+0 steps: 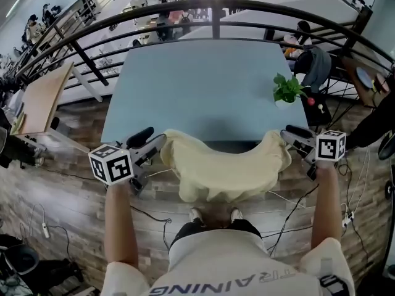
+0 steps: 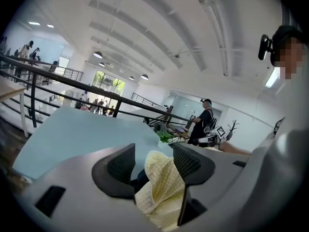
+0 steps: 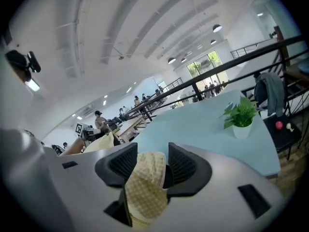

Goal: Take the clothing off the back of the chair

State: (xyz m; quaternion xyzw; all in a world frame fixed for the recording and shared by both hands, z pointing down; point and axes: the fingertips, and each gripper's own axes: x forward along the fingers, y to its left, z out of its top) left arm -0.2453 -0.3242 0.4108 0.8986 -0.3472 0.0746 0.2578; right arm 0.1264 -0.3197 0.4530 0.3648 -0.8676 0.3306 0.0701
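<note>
The clothing [image 1: 222, 168], a pale yellow checked garment, is being spread in a sagging band along the near edge of the light blue tabletop [image 1: 203, 85]. It is being carried on something dark that its folds are mostly covering. Its middle is hanging down toward the wooden floor [image 1: 74, 202], above the person's shoes [image 1: 214, 214].

The left gripper [image 1: 157, 142] is being held at the garment's left end, and the right gripper [image 1: 289, 134] at its right end.

In the left gripper view, the jaws of the left gripper [image 2: 153, 166] are being kept well apart. A bunched fold of the clothing [image 2: 161, 187] is being seen between them. It is lying against the right-hand jaw, with a dark gap showing beside the other, so it is not being pinched.

In the right gripper view, the jaws of the right gripper [image 3: 147, 166] are likewise being kept wide. A fold of the clothing [image 3: 145, 187] is being draped between them. It is resting against the left-hand jaw and standing apart from the other, loose rather than clamped.

A small potted plant [image 1: 287, 90] is being seen near the tabletop's right edge, well apart from the garment. A dark railing [image 1: 216, 8] is being seen curving past the far side.
</note>
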